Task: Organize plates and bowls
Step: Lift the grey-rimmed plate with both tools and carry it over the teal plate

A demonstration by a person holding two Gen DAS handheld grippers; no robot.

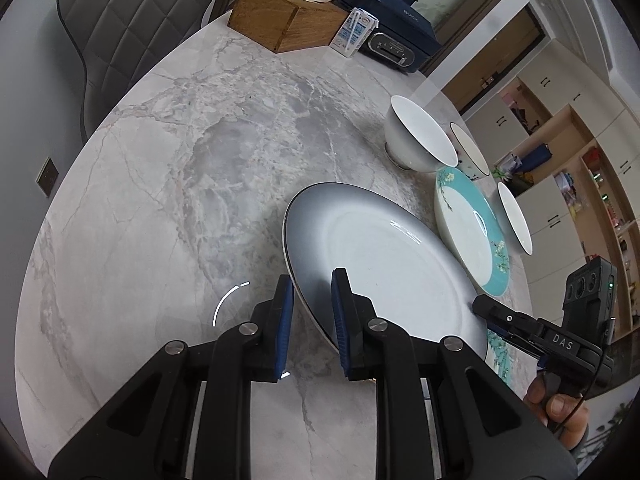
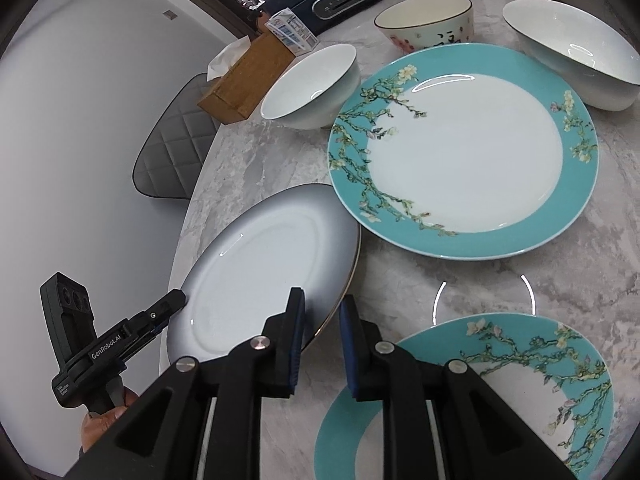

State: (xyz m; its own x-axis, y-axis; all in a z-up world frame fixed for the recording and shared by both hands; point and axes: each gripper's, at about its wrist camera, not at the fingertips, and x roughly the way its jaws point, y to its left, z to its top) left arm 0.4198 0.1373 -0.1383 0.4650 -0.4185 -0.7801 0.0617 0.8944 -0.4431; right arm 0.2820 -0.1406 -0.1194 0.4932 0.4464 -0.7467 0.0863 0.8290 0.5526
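A grey-rimmed white plate (image 1: 384, 264) (image 2: 264, 276) is tilted above the marble table, held at opposite edges. My left gripper (image 1: 312, 284) is shut on its near rim, blue pads either side. My right gripper (image 2: 322, 304) is shut on its other rim; it shows in the left wrist view (image 1: 486, 308) at the plate's right edge. A teal floral plate (image 2: 464, 152) (image 1: 472, 232) lies flat beyond. A second teal plate (image 2: 500, 380) lies under my right gripper. A white bowl (image 1: 416, 136) (image 2: 312, 84), a flowered bowl (image 2: 428, 20) and another white bowl (image 2: 572, 52) stand behind.
A wooden tissue box (image 1: 284, 16), a small carton (image 1: 352, 32) and a dark blue appliance (image 1: 392, 28) stand at the table's far end. A grey quilted chair (image 1: 120, 32) stands by the table's left edge. Cabinets and shelves (image 1: 560, 140) line the right.
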